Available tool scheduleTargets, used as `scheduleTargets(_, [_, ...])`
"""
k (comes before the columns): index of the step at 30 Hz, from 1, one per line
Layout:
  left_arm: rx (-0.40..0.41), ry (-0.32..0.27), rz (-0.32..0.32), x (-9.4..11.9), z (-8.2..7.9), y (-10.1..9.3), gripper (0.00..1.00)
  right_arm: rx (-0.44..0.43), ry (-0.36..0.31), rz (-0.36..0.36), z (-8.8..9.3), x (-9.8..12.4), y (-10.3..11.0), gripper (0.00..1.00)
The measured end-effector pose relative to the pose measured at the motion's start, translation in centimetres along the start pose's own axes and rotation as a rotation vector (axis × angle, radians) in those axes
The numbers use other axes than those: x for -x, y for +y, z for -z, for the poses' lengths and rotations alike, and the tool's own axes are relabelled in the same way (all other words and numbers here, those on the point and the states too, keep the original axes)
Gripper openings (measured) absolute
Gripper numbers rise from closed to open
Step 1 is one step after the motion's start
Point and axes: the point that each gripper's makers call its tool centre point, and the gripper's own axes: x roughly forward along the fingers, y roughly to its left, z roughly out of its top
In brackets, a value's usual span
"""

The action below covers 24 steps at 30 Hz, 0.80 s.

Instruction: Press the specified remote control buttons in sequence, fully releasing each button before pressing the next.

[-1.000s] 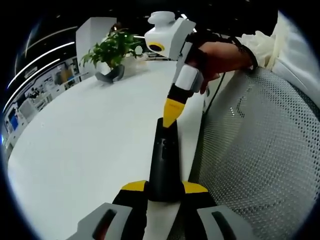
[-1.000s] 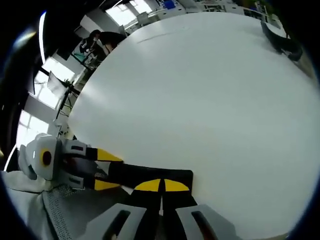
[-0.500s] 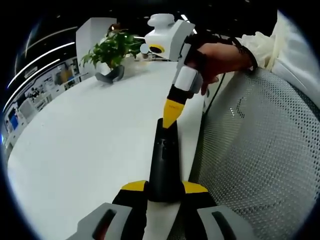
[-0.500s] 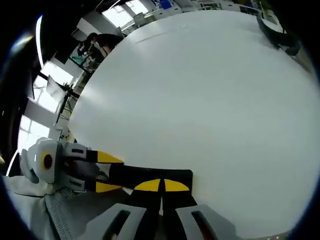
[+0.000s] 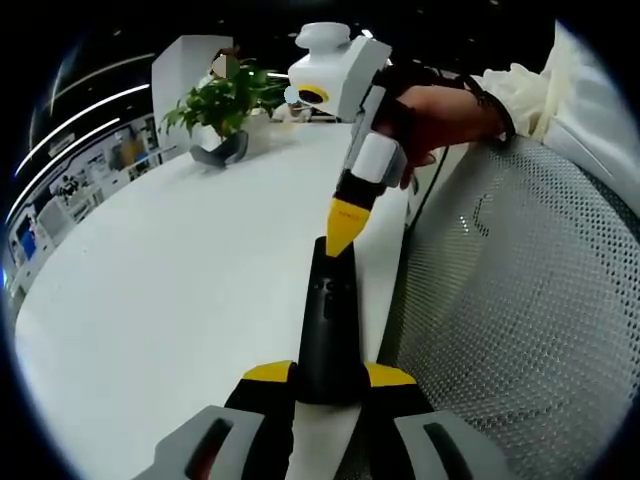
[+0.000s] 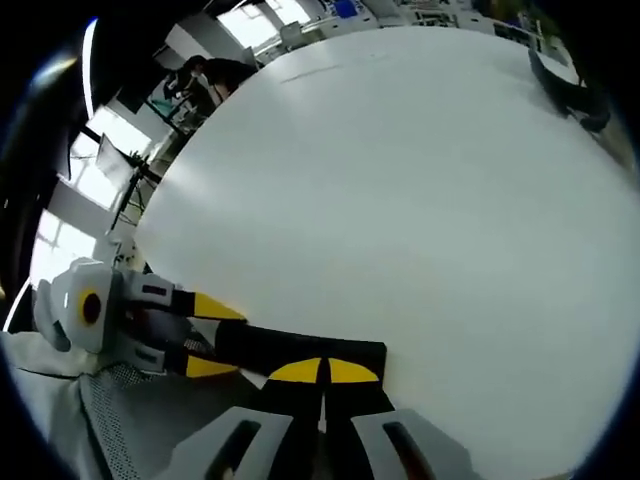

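A person's hand (image 5: 440, 115), knuckles up and wrist cuffed in a pale sleeve (image 5: 590, 95), angles the right gripper (image 5: 340, 243) steeply down so its joined yellow tips rest on the far end of a remote control (image 5: 330, 330). The remote is a slim, matte black bar, and small buttons run along its upper face. It lies along the edge of a round, smooth white table (image 5: 170, 280), just beside a grey perforated mesh surface (image 5: 520, 320), possibly a chair back. The left gripper (image 5: 330, 378) comes in low and level, and its yellow-tipped jaws are closed against the sides of the remote's near end. In the right gripper view, the right gripper (image 6: 322, 372) has its yellow pads pressed together with nothing between them, their tips over the black remote control (image 6: 300, 350), though contact with a particular button cannot be made out from here. The left gripper (image 6: 205, 338) enters that view from the left, white body with a yellow ring, its jaws straddling the remote's end. A leafy green plant in a dark curved pot (image 5: 220, 110) stands at the table's far side, well apart from the remote.
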Motion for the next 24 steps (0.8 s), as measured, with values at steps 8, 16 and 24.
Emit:
scheduleTargets(8, [-0.003, 0.0, 0.0, -0.02, -0.03, -0.07, 0.25, 0.022, -0.033, 0.013, -0.46, 0.07, -0.27, 0.0])
scheduleTargets(16, [-0.008, -0.005, 0.002, -0.08, -0.13, -0.21, 0.24, 0.027, -0.035, -0.012, -0.48, 0.05, 0.32, 0.0])
scheduleTargets(24, [-0.014, -0.006, 0.013, -0.14, -0.27, -0.57, 0.25, 0.063, -0.018, -0.017, -0.25, -0.32, 0.62, 0.0])
